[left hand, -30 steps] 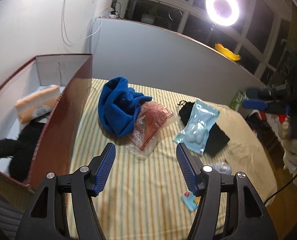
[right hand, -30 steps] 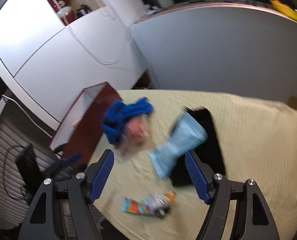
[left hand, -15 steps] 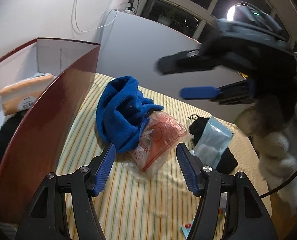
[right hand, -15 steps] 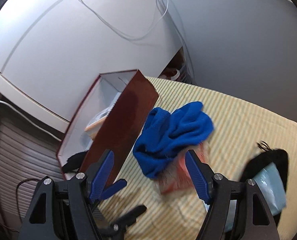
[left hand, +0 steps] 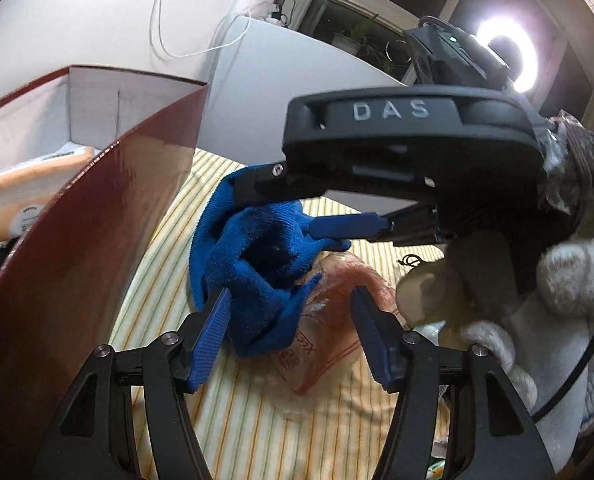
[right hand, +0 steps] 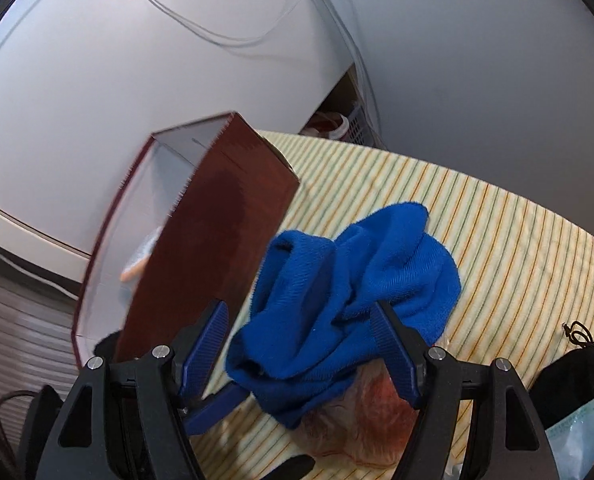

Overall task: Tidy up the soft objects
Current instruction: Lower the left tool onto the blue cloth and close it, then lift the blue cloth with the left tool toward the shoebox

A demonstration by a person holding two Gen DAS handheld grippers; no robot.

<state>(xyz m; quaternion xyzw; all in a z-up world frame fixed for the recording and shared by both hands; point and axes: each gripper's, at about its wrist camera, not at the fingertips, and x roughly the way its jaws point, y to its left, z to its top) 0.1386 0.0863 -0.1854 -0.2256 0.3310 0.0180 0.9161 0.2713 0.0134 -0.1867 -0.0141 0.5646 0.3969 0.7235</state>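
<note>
Striped bedspread: right tool wide open over blue cloth.

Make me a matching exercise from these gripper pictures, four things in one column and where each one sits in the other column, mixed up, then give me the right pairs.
Things:
1. blue cloth
2. clear pink bag
3. orange packet
4. black pouch

Places:
A. inside the red box
B. partly under the blue cloth
C. crumpled on the striped sheet, between the open fingers of the right gripper
D. at the right edge of the right wrist view

Pairs: 1-C, 2-B, 3-A, 4-D
</note>
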